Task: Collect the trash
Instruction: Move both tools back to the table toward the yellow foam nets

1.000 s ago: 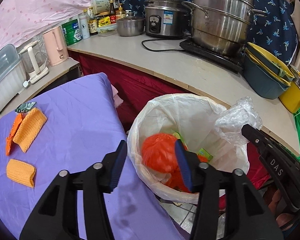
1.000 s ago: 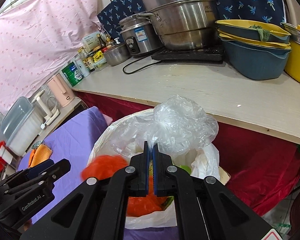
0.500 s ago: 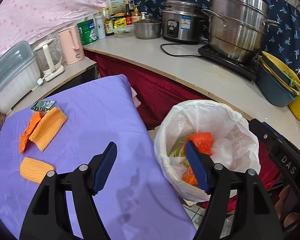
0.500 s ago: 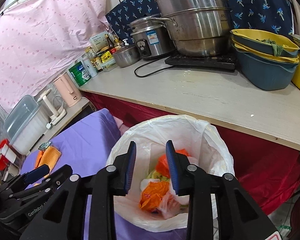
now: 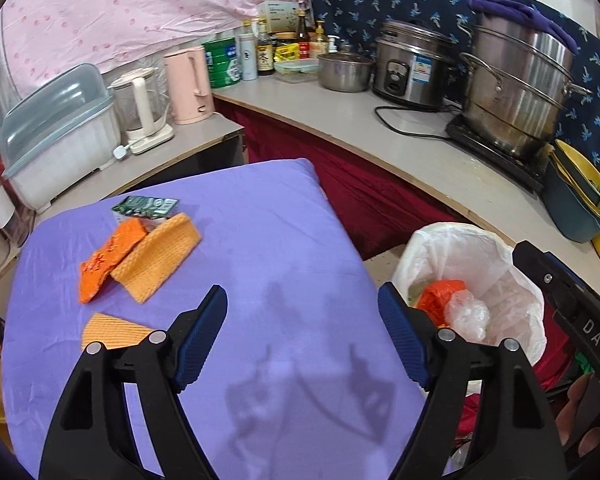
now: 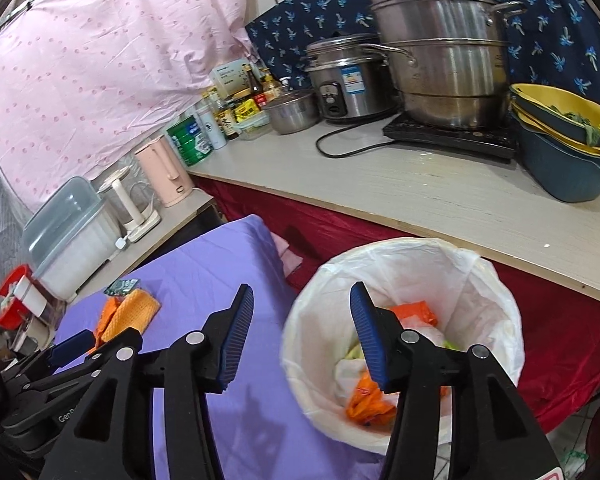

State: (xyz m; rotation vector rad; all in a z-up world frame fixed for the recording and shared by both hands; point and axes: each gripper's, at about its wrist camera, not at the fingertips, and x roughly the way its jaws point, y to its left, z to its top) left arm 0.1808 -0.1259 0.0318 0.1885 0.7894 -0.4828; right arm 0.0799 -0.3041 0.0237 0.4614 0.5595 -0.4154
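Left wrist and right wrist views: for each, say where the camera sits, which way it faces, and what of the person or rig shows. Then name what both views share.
Left wrist: on the left gripper, facing down over the purple table; jaws opening, nothing between them; right gripper at right edge.
Right wrist: on the right gripper, facing the table edge and lined bin; jaws opening, nothing between them; left gripper lower left.
Shared: table, bin, orange wrappers, counter.

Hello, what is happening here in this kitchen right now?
A person is collecting trash with two handheld grippers. The left gripper and right gripper are both empty, jaws opening. The clear plastic bag lies in the white-lined bin. Orange wrappers and a green packet remain on the purple cloth.
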